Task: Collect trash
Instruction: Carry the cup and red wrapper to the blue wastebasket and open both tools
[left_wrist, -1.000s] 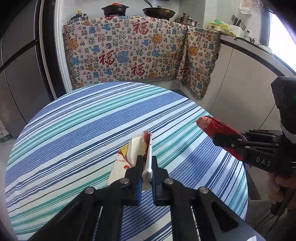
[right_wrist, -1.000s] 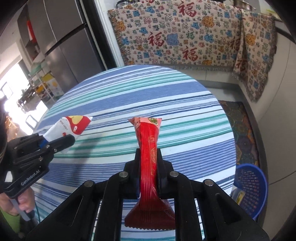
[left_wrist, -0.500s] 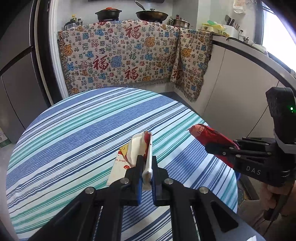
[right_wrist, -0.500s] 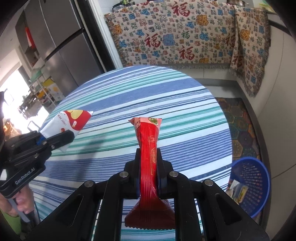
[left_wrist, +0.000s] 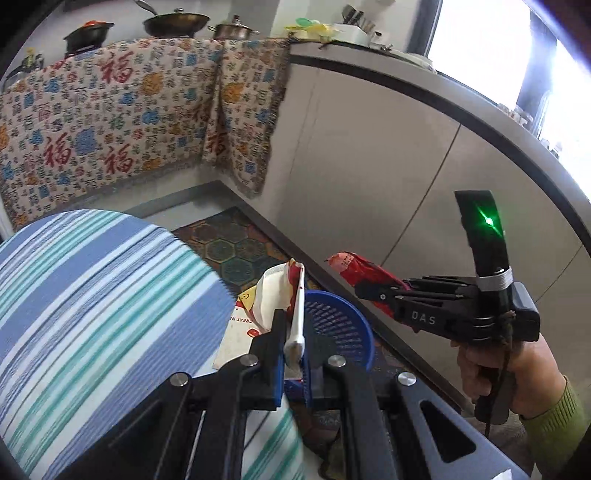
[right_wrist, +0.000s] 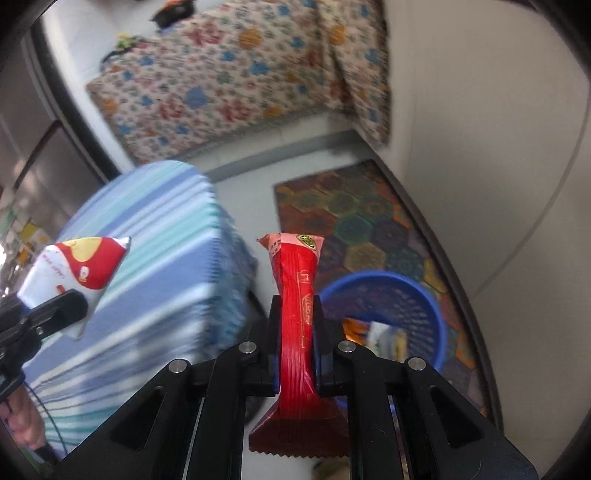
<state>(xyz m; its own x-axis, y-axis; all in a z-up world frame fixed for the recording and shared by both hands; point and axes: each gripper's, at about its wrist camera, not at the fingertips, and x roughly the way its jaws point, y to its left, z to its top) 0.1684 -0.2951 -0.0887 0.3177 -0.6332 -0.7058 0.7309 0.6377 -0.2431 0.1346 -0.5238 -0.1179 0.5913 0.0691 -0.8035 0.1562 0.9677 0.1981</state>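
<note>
Left wrist view
Left gripper (left_wrist: 293, 354): jaws closed tight on a white and red wrapper (left_wrist: 282, 295), which stands upright between them.
Wrapper position: held in the air at the right edge of the counter (left_wrist: 92, 295), in front of the blue basket (left_wrist: 343, 325).
Counter: round, covered in a blue, teal and white striped cloth, filling the left side.
Blue basket: on the floor just right of the counter, on a patterned mat (left_wrist: 236, 247); partly hidden behind the gripper.
Right gripper (left_wrist: 360, 290): seen from the side at the right, gripped by a hand (left_wrist: 498, 373) in a green sleeve; jaws clamped on a red wrapper (left_wrist: 354, 267) above the far right rim of the basket.
Background: patterned cloth (left_wrist: 110, 122) hanging over the far cabinets, pots on top.

Right wrist view
Right gripper (right_wrist: 295, 343): jaws closed on the red wrapper (right_wrist: 297, 295), pinched at its middle, its top end pointing away and its crimped end hanging near.
Red wrapper position: in the air between the counter (right_wrist: 147, 258) and the blue basket (right_wrist: 388, 295).
Blue basket contents: some scraps inside, too blurred to name.
Left gripper (right_wrist: 79, 304): at the left edge, over the counter, holding the white and red wrapper (right_wrist: 74, 269).
</note>
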